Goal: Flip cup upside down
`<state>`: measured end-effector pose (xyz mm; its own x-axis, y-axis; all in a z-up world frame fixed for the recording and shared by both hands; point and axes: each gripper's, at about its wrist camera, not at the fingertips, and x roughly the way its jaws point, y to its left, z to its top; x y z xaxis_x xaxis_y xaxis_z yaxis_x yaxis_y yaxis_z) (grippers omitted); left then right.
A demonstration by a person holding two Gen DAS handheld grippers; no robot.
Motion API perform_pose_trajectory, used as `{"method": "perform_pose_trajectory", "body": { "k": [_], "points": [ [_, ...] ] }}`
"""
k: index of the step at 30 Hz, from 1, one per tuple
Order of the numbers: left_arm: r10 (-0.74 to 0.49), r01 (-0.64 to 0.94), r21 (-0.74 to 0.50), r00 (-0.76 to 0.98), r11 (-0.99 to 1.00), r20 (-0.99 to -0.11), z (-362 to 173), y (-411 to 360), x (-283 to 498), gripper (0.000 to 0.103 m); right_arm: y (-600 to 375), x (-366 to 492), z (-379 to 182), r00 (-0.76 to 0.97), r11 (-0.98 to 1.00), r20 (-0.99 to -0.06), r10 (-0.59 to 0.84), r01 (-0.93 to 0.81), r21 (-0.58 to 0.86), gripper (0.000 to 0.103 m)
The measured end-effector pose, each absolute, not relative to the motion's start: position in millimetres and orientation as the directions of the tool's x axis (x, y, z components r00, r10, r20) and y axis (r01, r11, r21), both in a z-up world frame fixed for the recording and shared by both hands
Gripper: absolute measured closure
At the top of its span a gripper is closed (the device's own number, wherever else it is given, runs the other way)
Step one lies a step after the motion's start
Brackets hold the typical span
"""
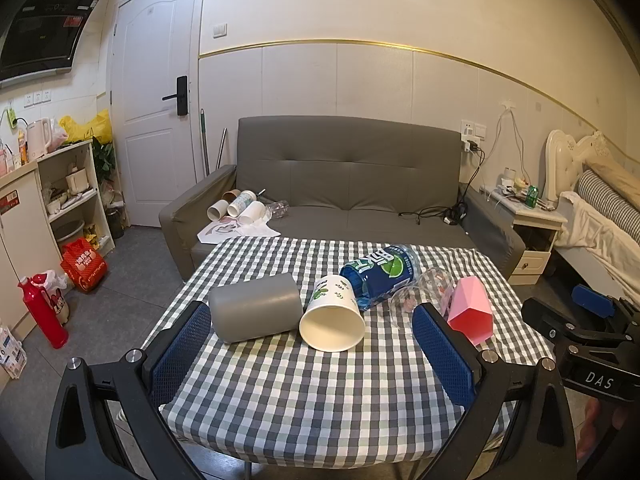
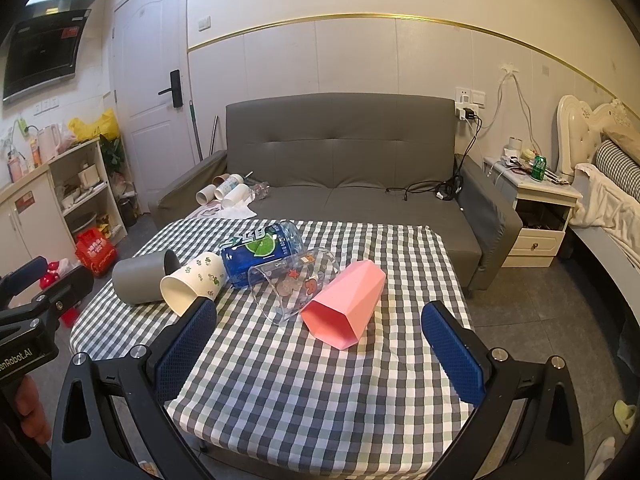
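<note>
Checked tablecloth (image 1: 320, 392) before grey sofa (image 1: 348, 176), cups sideways, both grippers spread, empty.

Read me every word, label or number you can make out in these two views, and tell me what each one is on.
"DAS": white letters on the right gripper's black body, seen from the left wrist view.
"enRobot.AI": cut off at the frame edge, on the left gripper's body.
Blue bottle label: large Chinese characters and fine print, too distorted to read.
Red bag, range hood sticker: too blurred.
</note>
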<state>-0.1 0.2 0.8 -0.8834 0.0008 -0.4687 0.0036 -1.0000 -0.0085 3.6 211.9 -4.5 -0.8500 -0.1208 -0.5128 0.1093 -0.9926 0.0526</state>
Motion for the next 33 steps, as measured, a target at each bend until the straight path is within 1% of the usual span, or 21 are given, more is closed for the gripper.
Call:
{"method": "perform_pose_trajectory", "body": {
  "k": [13, 18, 22, 25, 27, 29, 33],
  "points": [
    [0.007, -0.004, -0.006, -0.880, -1.000, -0.474, 1, 0, -2, 0.000, 210, 4, -6, -0.849, -0.992, -0.514, -0.125, 0.120, 0.044, 0.000],
    [0.010, 0.003, -0.028, -0.874, -1.000, -0.487, 1, -5, -7, 0.000, 210, 3, -4, -0.847, -0.991, -0.515, -0.129, 0.131, 0.033, 0.000],
    [-0.003, 0.009, -0.009, -0.870, -1.000, -0.493, 1, -6, -11, 0.000, 211, 0, -2, -0.846, -0.991, -0.518, -0.127, 0.132, 0.028, 0.000],
    [0.011, 0.004, -0.029, -0.871, -1.000, -0.491, 4, -8, -18, 0.000, 215, -4, 0, -0.847, -0.992, -0.516, -0.124, 0.126, 0.031, 0.000],
    [0.015, -0.001, -0.029, -0.863, -1.000, -0.505, 3, -7, -26, 0.000, 218, -8, 1, -0.849, -0.993, -0.516, -0.113, 0.116, 0.025, 0.000],
    [0.045, -0.037, -0.025, -0.842, -0.999, -0.537, -4, -3, -37, 0.000, 222, -13, 0, -0.847, -0.994, -0.521, -0.105, 0.107, 0.027, 0.000],
    [0.060, -0.064, -0.014, -0.800, -0.998, -0.597, -30, 5, -58, 0.000, 227, -23, -6, -0.838, -0.995, -0.537, -0.096, 0.094, 0.031, 0.000]
  ]
}}
